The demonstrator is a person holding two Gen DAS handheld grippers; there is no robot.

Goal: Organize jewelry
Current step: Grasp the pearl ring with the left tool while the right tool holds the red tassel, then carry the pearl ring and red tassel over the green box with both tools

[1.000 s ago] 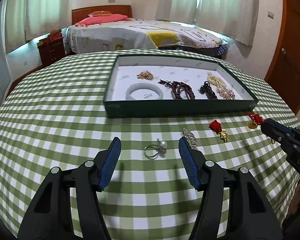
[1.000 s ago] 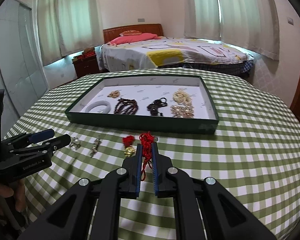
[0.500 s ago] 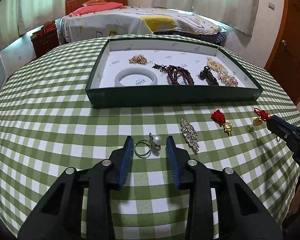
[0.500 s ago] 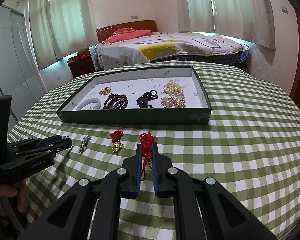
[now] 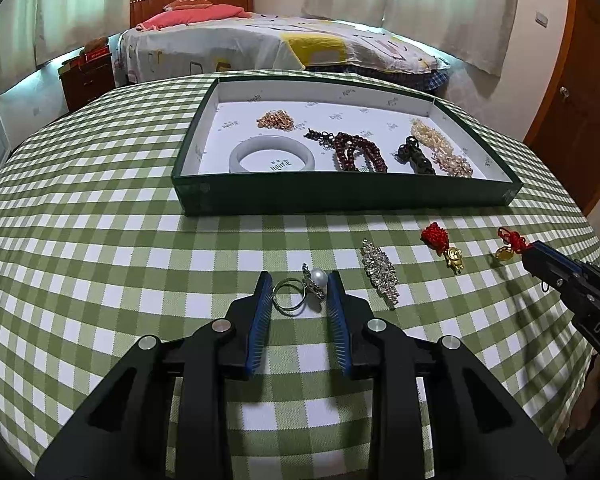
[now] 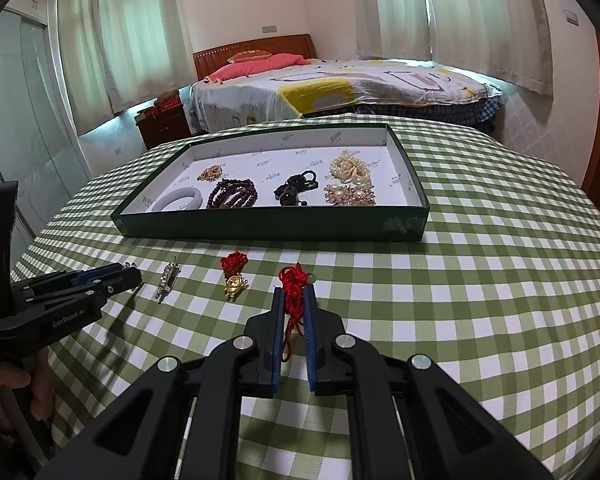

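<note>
- The left gripper [image 5: 299, 294] is straddling a silver ring topped with a white pearl [image 5: 300, 290] on the green-and-white checked tablecloth [image 5: 100, 260]; its blue-padded fingers [image 5: 260, 312] are sitting just beside the ring, not clearly pressing it.
- The right gripper [image 6: 293, 312] is pinching a red knotted cord charm [image 6: 293, 290], with its jaws nearly together.
- A rhinestone brooch [image 5: 380, 270] and a red-tasselled gold charm [image 5: 444, 245] are lying between the grippers.
- The dark green, white-lined tray [image 5: 340, 194] is holding a pale jade bangle [image 5: 272, 155] and beads.

Red-corded charm [image 6: 293, 289] between right gripper [image 6: 293, 304] fingers [image 6: 276, 312]
</note>
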